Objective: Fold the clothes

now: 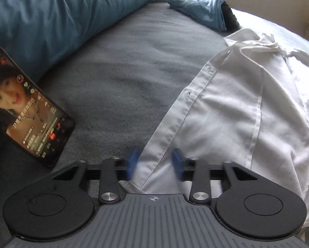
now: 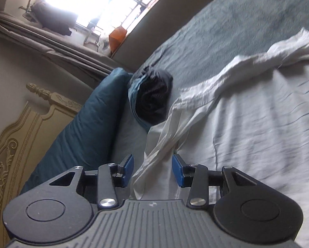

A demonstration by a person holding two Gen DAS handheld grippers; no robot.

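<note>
a: where's the white shirt (image 1: 237, 107)?
b: spread on the grey bed cover (image 1: 123, 72). its button edge runs between the left gripper (image 1: 156, 163) pads, which stand apart, not pinching.
a: and the right gripper (image 2: 152, 170)?
b: jaws part open over a loose fold of shirt, nothing clamped. phone (image 1: 28, 105) lies left of the left gripper.

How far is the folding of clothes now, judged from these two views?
Done: a folded blue and dark pile sits by the pillow. In hand: the white shirt lies spread on the bed; the left gripper and right gripper straddle its fabric, jaws open. Left: folding it.
</note>
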